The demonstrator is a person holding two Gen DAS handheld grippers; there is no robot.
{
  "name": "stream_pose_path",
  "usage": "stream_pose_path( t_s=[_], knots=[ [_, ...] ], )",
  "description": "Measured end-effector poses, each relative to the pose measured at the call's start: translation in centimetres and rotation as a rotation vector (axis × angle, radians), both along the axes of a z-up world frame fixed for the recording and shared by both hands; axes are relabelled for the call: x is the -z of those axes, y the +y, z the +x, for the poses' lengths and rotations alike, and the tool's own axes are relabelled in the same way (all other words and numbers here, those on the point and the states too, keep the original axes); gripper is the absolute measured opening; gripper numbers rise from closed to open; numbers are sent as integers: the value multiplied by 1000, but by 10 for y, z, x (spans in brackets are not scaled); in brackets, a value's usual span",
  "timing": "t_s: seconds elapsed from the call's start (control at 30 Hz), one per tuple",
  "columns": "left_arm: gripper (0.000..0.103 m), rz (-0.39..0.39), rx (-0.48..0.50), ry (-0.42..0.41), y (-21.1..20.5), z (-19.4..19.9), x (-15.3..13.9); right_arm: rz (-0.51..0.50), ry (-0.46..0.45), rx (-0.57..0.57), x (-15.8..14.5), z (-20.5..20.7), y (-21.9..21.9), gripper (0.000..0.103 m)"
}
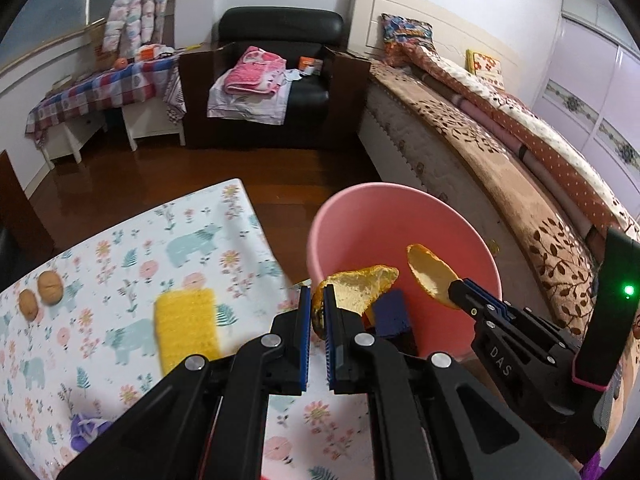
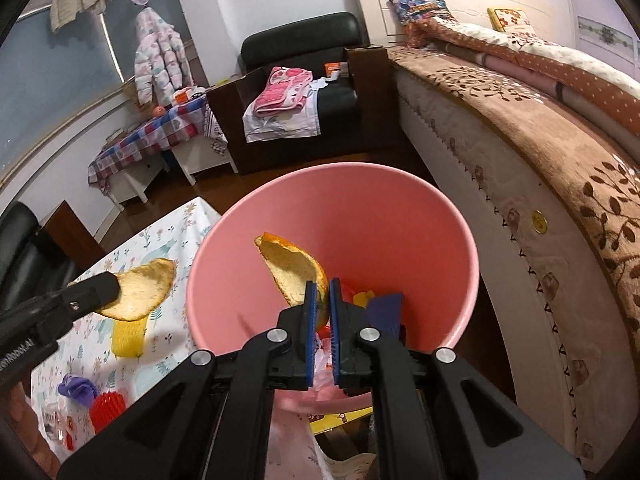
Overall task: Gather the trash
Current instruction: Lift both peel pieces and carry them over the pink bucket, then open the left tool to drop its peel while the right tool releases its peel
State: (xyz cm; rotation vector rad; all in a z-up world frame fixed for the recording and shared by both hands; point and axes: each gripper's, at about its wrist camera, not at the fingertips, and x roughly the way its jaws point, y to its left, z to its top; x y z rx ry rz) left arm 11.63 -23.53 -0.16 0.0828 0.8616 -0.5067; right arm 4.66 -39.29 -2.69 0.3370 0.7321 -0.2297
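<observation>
Left gripper (image 1: 317,304) of mine pinches one orange peel (image 1: 360,286) at the rim of the pink bin (image 1: 320,216) | right gripper (image 2: 322,294) pinches a second peel (image 2: 294,270) over the bin's mouth | bin between floral table (image 1: 120,248) and bed (image 1: 460,128) | yellow sponge (image 1: 186,322), two walnuts (image 1: 40,294) on table

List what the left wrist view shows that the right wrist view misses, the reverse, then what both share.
Only the left wrist view: two walnuts near the far edge of the floral tablecloth, and the whole yellow sponge.

Only the right wrist view: a red spiky item and clear wrappers on the cloth, plus mixed trash at the bin's bottom.

Both: the pink bin, the left gripper and right gripper each clamping an orange peel, a purple item, the sofa and bed.
</observation>
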Motion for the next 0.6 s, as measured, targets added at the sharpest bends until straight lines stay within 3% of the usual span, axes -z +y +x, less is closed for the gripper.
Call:
stream_pose_path(
  t_s=[0.47, 0.53, 0.6],
  knots=[
    [6, 55, 55, 7, -37, 7, 18, 15, 16, 51, 8, 1, -14, 7],
    [10, 51, 63, 5, -39, 7, 19, 19, 16, 51, 9, 2, -14, 7],
    [26, 41, 67, 0, -40, 8, 19, 22, 15, 52, 10, 3, -15, 7]
  ],
)
